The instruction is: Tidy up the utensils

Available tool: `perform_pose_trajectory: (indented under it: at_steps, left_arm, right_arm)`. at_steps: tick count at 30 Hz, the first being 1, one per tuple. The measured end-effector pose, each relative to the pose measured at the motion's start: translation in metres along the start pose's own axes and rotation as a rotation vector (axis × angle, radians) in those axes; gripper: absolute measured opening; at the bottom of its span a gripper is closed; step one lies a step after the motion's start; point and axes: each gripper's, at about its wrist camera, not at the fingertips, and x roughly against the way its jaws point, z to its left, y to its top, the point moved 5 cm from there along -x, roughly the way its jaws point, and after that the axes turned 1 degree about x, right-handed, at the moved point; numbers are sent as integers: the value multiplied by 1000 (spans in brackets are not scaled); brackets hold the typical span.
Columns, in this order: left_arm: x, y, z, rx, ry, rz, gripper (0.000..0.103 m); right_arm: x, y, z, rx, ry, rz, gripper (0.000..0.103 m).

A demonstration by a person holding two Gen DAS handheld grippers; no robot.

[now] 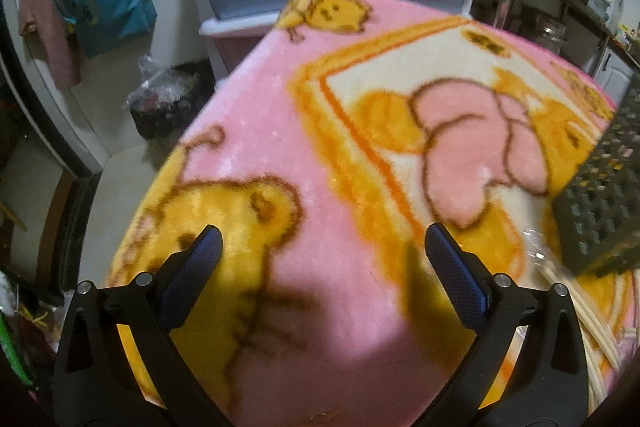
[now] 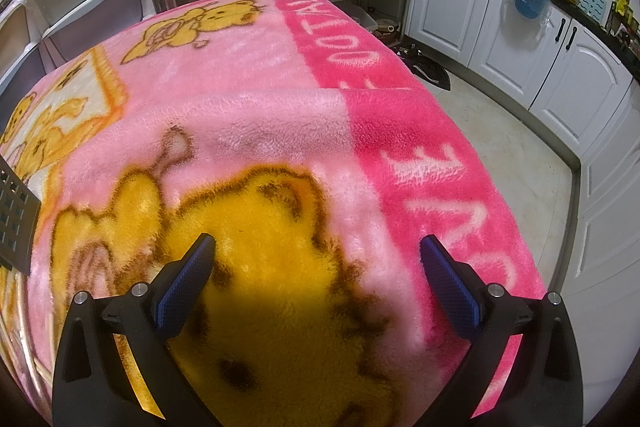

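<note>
Both tools hover spread and empty over the blanketed tabletop (image 2: 280, 115).
My left tool (image 1: 322, 243) sits left of the black basket (image 1: 600, 203), chopsticks (image 1: 580, 311) at its near corner; my right tool (image 2: 316, 247) has bare blanket to the far edge.

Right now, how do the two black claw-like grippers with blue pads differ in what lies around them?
The left gripper has a dark perforated basket and pale chopsticks close on its right; the right gripper sees only the basket's corner far left. The left view is blurred, the right sharp. Both are open, empty, above the pink bear blanket.
</note>
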Motion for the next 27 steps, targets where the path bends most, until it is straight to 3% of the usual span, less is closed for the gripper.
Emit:
perform_pose_trajectory:
  at_steps: [6, 13, 19, 23, 27]
  left_arm:
    - [52, -5, -11, -8, -11, -118, 94]
    - [100, -29, -28, -9, -114, -182, 94]
    - [109, -44, -36, 1, -165, -177, 94]
    - [102, -43, -29, 13, -101, -165, 94]
    - [97, -42, -22, 38, -95, -162, 94]
  right_arm:
    - [0, 0, 0, 0, 0, 0, 98]
    - [-1, 0, -1, 0, 0, 0, 98]
    - [0, 0, -1, -1, 1, 0, 98]
    - [-1, 1, -1, 0, 0, 0, 98]
    - [-1, 1, -1, -2, 4, 2, 98]
